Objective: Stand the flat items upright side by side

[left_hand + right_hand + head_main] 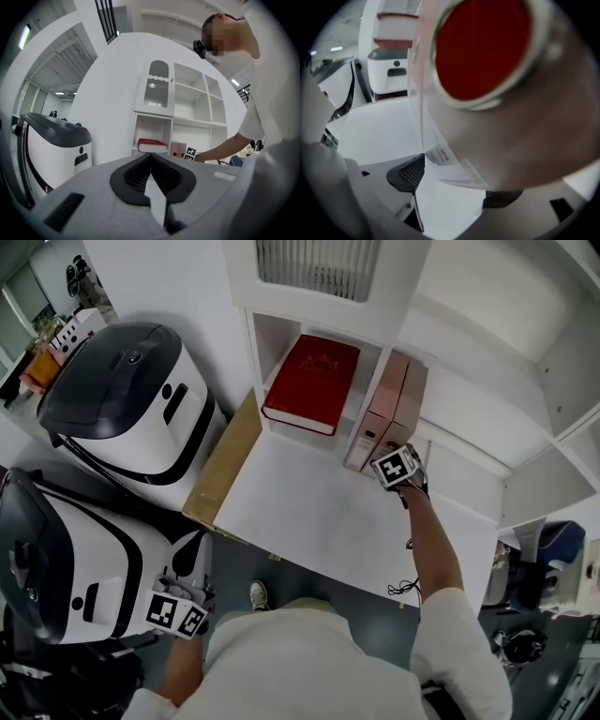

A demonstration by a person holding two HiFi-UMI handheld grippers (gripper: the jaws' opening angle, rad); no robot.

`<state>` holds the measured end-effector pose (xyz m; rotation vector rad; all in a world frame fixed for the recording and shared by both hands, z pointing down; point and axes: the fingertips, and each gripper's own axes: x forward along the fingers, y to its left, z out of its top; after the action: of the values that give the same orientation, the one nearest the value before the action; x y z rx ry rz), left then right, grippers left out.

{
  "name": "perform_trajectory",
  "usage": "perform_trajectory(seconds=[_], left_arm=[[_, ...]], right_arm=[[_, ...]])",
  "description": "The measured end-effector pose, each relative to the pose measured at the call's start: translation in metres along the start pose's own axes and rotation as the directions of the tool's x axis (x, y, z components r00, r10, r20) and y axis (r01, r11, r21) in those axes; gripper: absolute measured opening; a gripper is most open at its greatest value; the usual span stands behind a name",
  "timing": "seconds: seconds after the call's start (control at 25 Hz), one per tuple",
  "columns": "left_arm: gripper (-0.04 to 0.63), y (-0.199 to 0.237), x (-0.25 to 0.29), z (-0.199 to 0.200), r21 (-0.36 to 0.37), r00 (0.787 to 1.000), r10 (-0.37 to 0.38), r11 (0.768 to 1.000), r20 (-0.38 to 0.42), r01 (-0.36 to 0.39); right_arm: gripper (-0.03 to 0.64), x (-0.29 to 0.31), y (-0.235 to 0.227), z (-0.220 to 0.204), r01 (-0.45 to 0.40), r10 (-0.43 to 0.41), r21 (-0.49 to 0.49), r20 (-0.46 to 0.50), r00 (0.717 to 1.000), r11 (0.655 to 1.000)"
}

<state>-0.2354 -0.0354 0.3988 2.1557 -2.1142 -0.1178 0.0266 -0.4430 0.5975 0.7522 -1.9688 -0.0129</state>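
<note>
A red book (pixel 311 382) lies flat in the left cubby of the white shelf unit (pixel 251 343). To its right two pink binders (pixel 377 423) stand upright side by side. My right gripper (pixel 391 451) reaches down to the nearer binder's spine. In the right gripper view that binder (pixel 497 117), with a red round label, fills the frame, and the right gripper (pixel 457 185) is shut on its lower edge. My left gripper (pixel 183 601) hangs low at the left, away from the desk, shut and empty. From the left gripper view, the left gripper (pixel 150 157) faces the shelf, the book (pixel 152 146) far off.
The white desk (pixel 309 512) runs in front of the shelf, with a thin cable (pixel 405 589) at its near right edge. A brown board (pixel 225 465) lines the desk's left side. Two large white-and-black machines (pixel 122 399) (pixel 56 559) stand on the floor at the left.
</note>
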Motion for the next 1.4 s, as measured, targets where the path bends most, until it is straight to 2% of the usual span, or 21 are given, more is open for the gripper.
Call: perform_trajectory(seconds=[0.04, 0.12, 0.28, 0.48, 0.64, 0.76, 0.84, 0.88, 0.92, 1.0, 1.12, 1.32, 1.4], left_arm=[[0.015, -0.001, 0.002, 0.001, 0.002, 1.000, -0.005, 1.000, 0.000, 0.005], [0.015, -0.002, 0.004, 0.002, 0.004, 1.000, -0.013, 1.000, 0.001, 0.013], [0.015, -0.003, 0.009, 0.001, -0.002, 0.999, -0.034, 0.999, 0.000, 0.034], [0.015, -0.013, 0.027, 0.000, -0.010, 0.995, -0.096, 0.995, 0.009, 0.096], [0.015, -0.031, 0.047, 0.001, -0.017, 0.984, -0.176, 0.984, 0.025, 0.176], [0.015, -0.046, 0.061, 0.001, -0.019, 0.970, -0.239, 0.971, 0.037, 0.240], [0.015, -0.055, 0.069, 0.003, -0.017, 0.959, -0.279, 0.960, 0.046, 0.280], [0.015, -0.059, 0.072, 0.004, -0.016, 0.953, -0.298, 0.954, 0.051, 0.299], [0.015, -0.062, 0.075, 0.005, -0.016, 0.948, -0.315, 0.949, 0.056, 0.316], [0.015, -0.068, 0.081, 0.007, -0.022, 0.936, -0.345, 0.938, 0.066, 0.347], [0.015, -0.076, 0.088, 0.004, -0.043, 0.921, -0.383, 0.921, 0.078, 0.387], [0.015, -0.088, 0.098, 0.008, -0.032, 0.891, -0.444, 0.893, 0.089, 0.448], [0.015, -0.089, 0.101, 0.013, -0.022, 0.885, -0.456, 0.888, 0.099, 0.460]], right_arm=[[0.365, -0.001, -0.002, 0.000, 0.020, -0.021, -0.044, -0.021, 1.000, 0.999], [0.370, -0.001, -0.006, -0.002, 0.032, -0.035, -0.061, -0.035, 0.999, 0.998], [0.373, -0.005, -0.009, -0.007, 0.047, -0.047, -0.007, -0.028, 0.999, 0.999], [0.368, -0.030, -0.008, -0.008, 0.109, -0.111, 0.044, 0.048, 0.993, 0.993], [0.262, -0.057, -0.002, -0.028, 0.171, -0.177, 0.079, 0.085, 0.980, 0.982], [0.173, -0.077, 0.007, -0.052, 0.214, -0.231, 0.148, 0.106, 0.967, 0.965], [0.093, -0.094, 0.013, -0.066, 0.235, -0.263, 0.204, 0.123, 0.957, 0.950], [0.007, -0.103, 0.017, -0.071, 0.237, -0.273, 0.232, 0.136, 0.952, 0.943], [0.002, -0.113, 0.022, -0.076, 0.228, -0.274, 0.266, 0.154, 0.949, 0.937], [0.002, -0.132, 0.036, -0.085, 0.172, -0.258, 0.370, 0.196, 0.946, 0.913], [0.000, -0.162, 0.059, -0.092, 0.090, -0.262, 0.514, 0.273, 0.926, 0.853], [0.000, -0.216, 0.066, -0.088, 0.011, -0.345, 0.660, 0.379, 0.859, 0.752], [0.000, -0.242, 0.057, -0.083, 0.008, -0.388, 0.677, 0.413, 0.824, 0.736]])
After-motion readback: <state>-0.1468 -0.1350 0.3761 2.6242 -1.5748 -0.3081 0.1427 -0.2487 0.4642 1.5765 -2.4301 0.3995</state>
